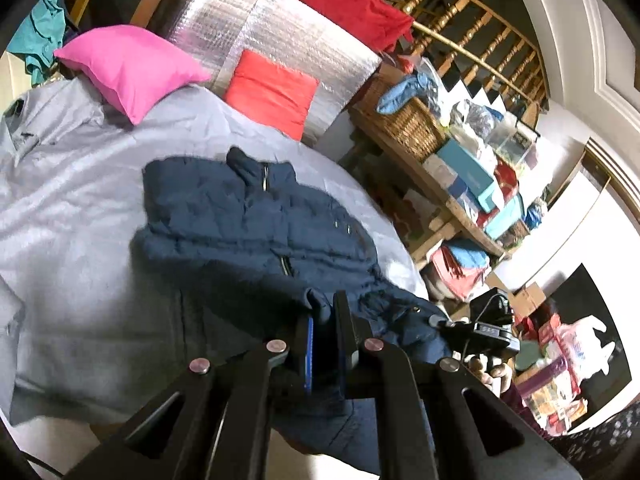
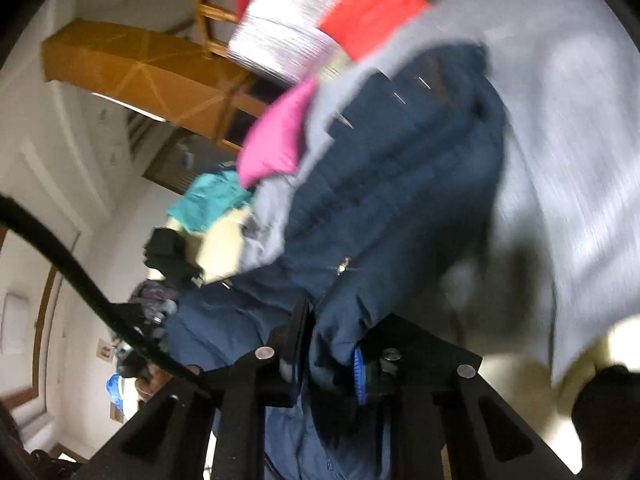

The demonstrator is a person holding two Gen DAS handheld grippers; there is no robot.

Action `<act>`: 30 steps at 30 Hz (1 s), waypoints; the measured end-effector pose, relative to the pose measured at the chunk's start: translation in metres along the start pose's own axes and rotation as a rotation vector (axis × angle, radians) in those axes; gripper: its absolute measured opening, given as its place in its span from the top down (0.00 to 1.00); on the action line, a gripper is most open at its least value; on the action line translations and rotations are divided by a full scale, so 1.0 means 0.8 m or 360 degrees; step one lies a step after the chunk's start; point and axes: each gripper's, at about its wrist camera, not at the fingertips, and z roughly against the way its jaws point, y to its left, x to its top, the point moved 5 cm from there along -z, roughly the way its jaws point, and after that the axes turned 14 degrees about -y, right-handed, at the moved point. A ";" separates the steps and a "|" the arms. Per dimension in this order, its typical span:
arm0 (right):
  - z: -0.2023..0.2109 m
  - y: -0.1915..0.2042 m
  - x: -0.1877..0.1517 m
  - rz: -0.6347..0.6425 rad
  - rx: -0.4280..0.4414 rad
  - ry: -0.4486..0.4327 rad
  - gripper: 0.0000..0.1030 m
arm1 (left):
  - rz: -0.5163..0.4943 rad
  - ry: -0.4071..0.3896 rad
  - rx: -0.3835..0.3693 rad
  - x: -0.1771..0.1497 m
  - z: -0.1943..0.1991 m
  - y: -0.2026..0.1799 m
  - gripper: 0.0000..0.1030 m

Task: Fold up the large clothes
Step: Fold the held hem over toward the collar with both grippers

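Here, a navy padded jacket (image 1: 256,220) was spread on the grey sheet (image 1: 80,208) of the bed, its collar toward the far edge, its hem pulled off the near edge. A fold of that hem was pinched between the narrowed jaws of the left gripper (image 1: 325,320). More of the jacket (image 2: 400,184) was clamped by the right gripper (image 2: 328,344), though that view was blurred. A pink pillow (image 1: 128,66) and a red cushion (image 1: 272,92) were seen at the far edge.
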 end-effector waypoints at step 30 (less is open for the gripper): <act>-0.277 -0.100 0.249 -0.0283 -0.0191 -0.0245 0.70 | 0.0263 -0.0296 0.0793 0.126 -0.296 0.245 0.91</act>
